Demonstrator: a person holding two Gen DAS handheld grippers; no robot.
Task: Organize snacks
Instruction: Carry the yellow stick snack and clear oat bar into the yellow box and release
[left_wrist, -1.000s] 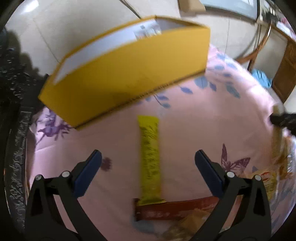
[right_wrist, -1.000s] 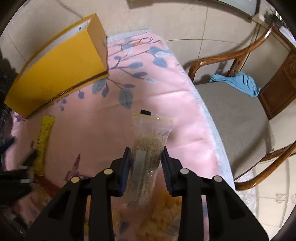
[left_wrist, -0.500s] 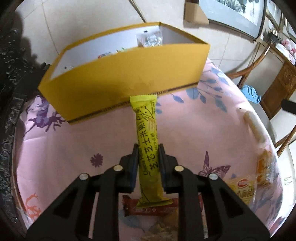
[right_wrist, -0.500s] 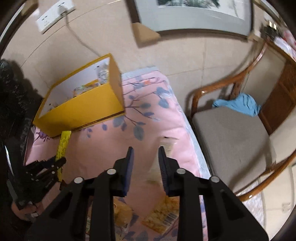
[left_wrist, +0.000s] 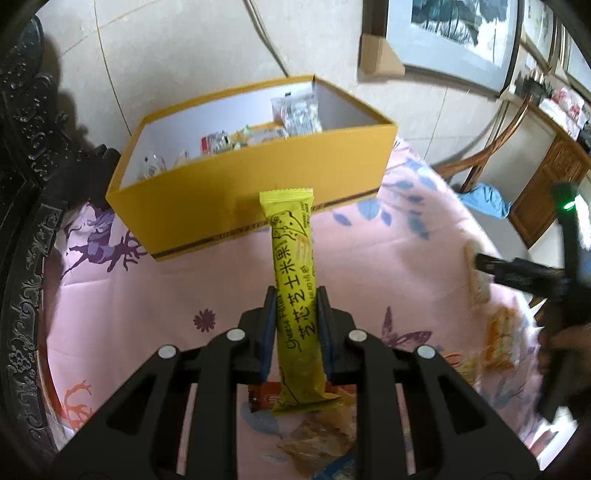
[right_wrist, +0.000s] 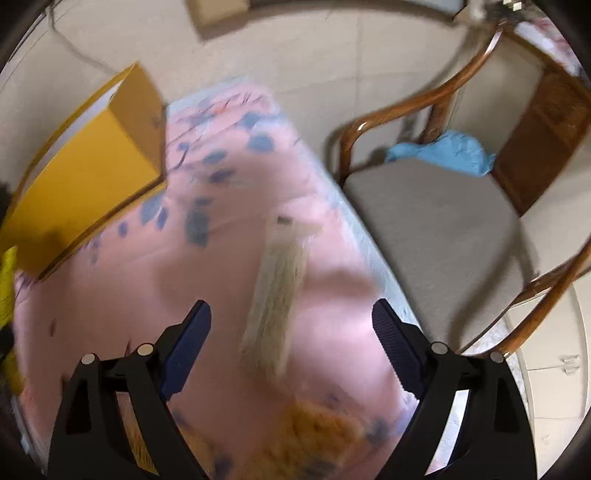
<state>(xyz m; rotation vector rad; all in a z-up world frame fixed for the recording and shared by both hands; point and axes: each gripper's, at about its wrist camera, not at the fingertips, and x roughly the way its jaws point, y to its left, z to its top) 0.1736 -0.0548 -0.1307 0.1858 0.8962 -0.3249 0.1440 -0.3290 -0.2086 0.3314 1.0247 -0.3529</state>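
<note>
The left tool (left_wrist: 295, 317) is clamped on a yellow snack bar (left_wrist: 294, 295), gripping it around its lower middle, with the bar's far end pointing at the near wall of the yellow box (left_wrist: 255, 184) and held clear of the pink cloth (left_wrist: 369, 266) that covers the bench. The bar has not yet crossed the box rim. The right tool (right_wrist: 291, 332) stands with its jaws wide apart and holds nothing; a clear packet of pale grain snack (right_wrist: 277, 291) lies on the cloth between and just beyond them, on the side of the box toward the wooden chair (right_wrist: 424, 206). The right view is blurred, so contact cannot be confirmed. Inside the box, several wrapped snacks (left_wrist: 255, 136) are already lodged along its far wall, so part of the job is judged done. Outstanding items, all on the near side of the box: a red-wrapped bar (left_wrist: 266, 398) and a pale packet (left_wrist: 321, 435) below the left tool, and orange packets (left_wrist: 498, 339) toward the chair. Assessment: task roughly midway; one item in transit, one awaiting pickup, several more loose on the cloth.
</note>
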